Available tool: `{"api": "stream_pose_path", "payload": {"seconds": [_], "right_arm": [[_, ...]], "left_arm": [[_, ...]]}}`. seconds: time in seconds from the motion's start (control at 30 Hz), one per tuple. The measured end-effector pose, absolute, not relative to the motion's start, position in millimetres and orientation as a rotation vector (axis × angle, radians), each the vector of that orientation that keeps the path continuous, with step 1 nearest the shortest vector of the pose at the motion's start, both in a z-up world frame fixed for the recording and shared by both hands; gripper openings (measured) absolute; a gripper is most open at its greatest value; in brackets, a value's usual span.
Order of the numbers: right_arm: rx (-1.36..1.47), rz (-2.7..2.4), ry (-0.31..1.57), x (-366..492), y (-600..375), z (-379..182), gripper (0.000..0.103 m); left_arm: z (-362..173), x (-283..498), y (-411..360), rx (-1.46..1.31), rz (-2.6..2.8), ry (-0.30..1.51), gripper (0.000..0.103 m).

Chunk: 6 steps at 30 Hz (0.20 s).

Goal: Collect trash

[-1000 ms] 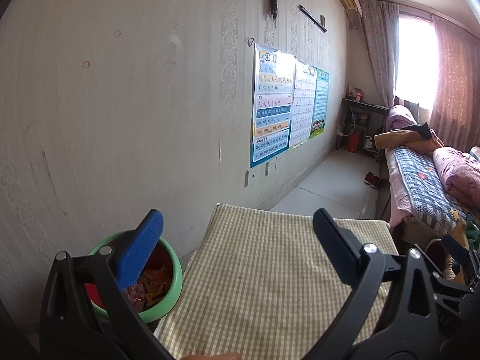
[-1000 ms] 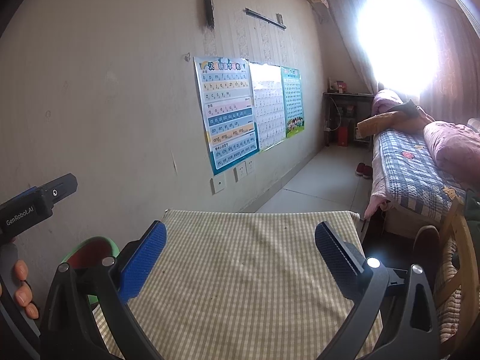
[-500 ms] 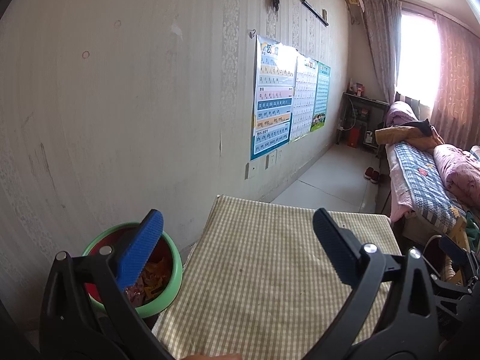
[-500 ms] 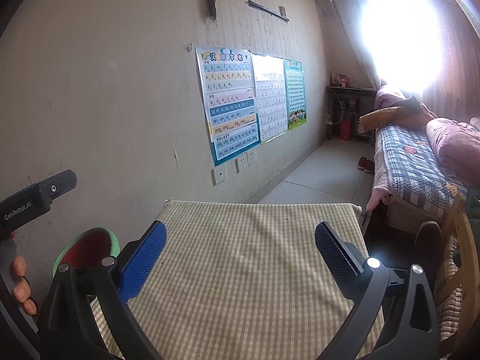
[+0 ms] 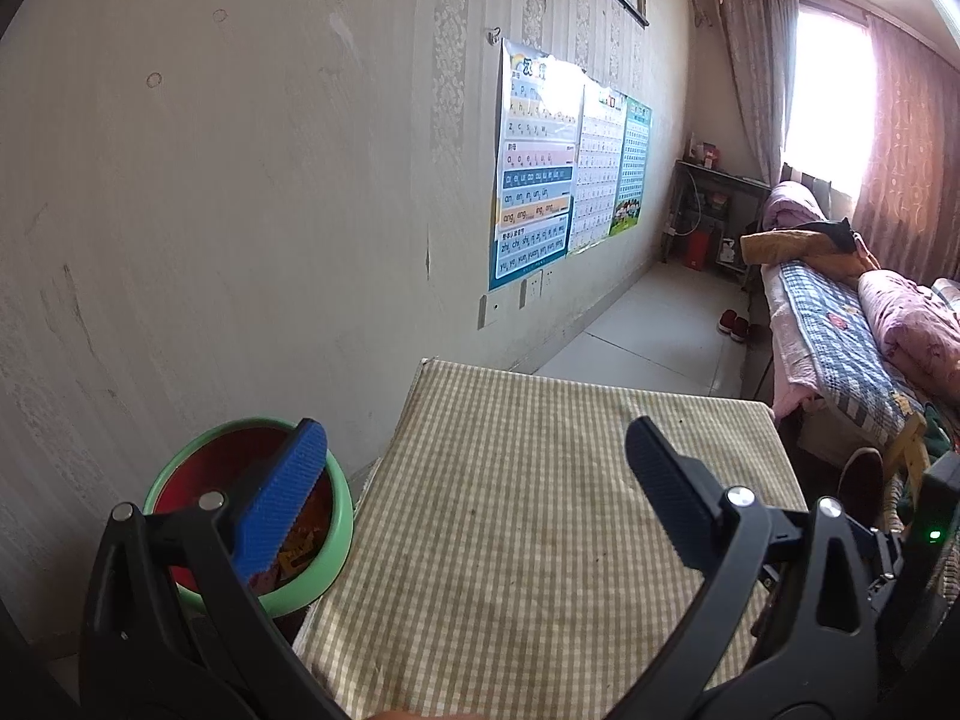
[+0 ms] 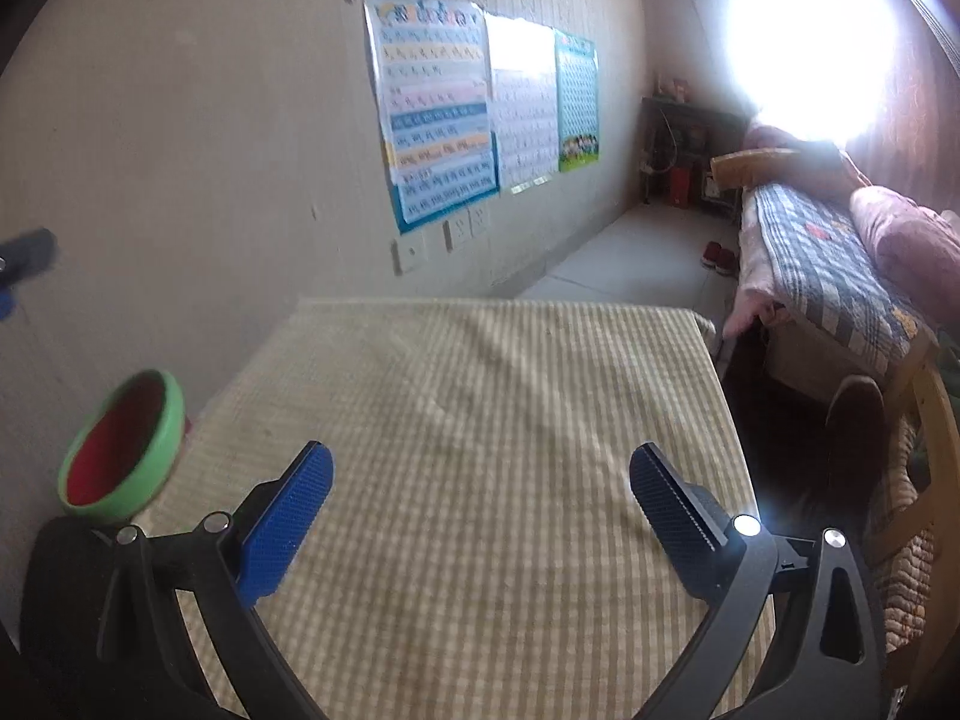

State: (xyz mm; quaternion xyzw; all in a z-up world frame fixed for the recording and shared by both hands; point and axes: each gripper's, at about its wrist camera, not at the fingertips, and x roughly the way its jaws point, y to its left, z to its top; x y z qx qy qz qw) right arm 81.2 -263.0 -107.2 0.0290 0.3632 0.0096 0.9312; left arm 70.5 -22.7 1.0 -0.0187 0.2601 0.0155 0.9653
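Observation:
A green bin with a red inside (image 5: 327, 546) stands by the wall, left of the checked tablecloth table (image 5: 540, 510). Colourful wrappers (image 5: 297, 546) lie inside it. My left gripper (image 5: 474, 492) is open and empty above the table's near left part, its left finger over the bin. My right gripper (image 6: 480, 504) is open and empty above the table (image 6: 492, 420). The bin (image 6: 126, 444) shows at the left in the right wrist view. No trash shows on the tablecloth.
A papered wall with posters (image 5: 540, 168) runs along the left. A bed with a checked quilt (image 5: 840, 336) stands at the right, red slippers (image 5: 735, 324) on the floor beside it. A wooden chair (image 6: 924, 420) is right of the table.
Both views have tilted down and shifted, so the bin and table show more fully. The right wrist view is blurred from motion. Both grippers stay open and empty.

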Motion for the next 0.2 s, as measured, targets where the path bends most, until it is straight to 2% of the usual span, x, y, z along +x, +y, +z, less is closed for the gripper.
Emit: {"api": "stream_pose_path", "payload": {"seconds": [0.2], "right_arm": [[-0.005,-0.093,0.868,102,-298,-180,0.096]], "left_arm": [[-46,72,27,-0.126,0.031,0.684,0.098]]}}
